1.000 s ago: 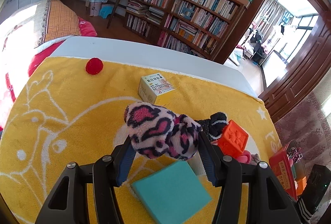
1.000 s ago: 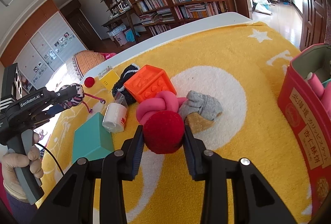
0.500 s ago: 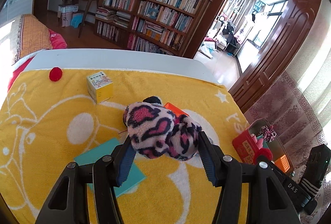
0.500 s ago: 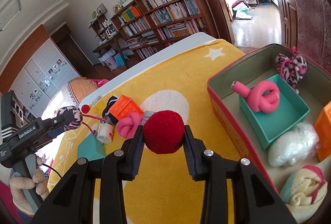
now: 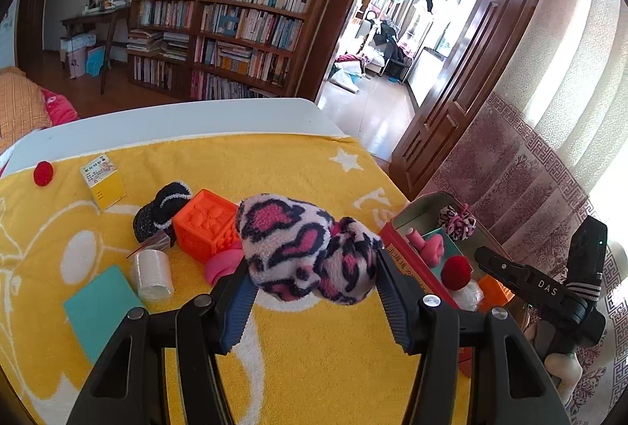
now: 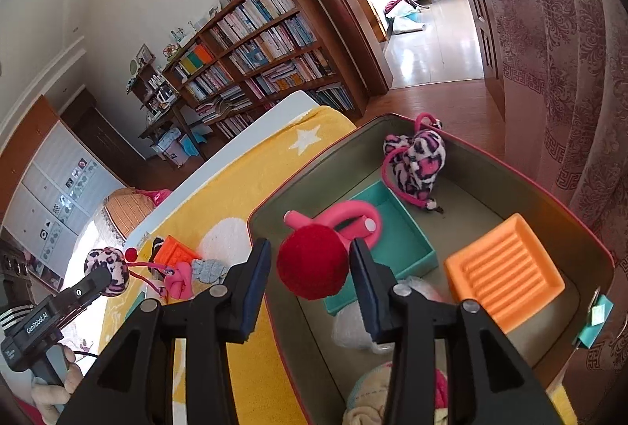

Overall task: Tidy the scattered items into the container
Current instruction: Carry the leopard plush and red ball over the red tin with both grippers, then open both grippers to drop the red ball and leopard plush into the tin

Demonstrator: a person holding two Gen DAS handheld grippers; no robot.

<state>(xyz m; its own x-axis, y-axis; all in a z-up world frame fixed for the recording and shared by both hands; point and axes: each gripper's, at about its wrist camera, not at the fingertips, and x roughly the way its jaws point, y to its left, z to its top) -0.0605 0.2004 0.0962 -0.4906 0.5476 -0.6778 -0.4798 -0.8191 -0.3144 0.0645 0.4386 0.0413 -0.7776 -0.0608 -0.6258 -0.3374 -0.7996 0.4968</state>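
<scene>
The left gripper (image 5: 312,281) was clamped on a pink-and-black spotted plush toy (image 5: 306,248), held above the yellow towel (image 5: 333,366) that covered the table. Behind the toy lay the scattered things: an orange block (image 5: 204,228), a dark knitted piece (image 5: 161,209), a white roll (image 5: 153,270), a teal box (image 5: 100,307), a small yellow carton (image 5: 103,181) and a little red ball (image 5: 43,173) near the far edge.

The right gripper (image 6: 310,268) hovered over the red tin container (image 6: 588,252) with a red pom-pom ball (image 6: 312,262) between its fingers. Its jaws had just been opening — a gap showed beside the left pad, while the ball lay close against the right one. Below it in the container sat a teal tray (image 6: 412,240) with a pink knotted tube (image 6: 353,217), a second spotted plush (image 6: 418,158) and an orange ridged block (image 6: 504,268).

A hand (image 6: 53,391) held the left gripper's handle at the lower left of the right wrist view.
</scene>
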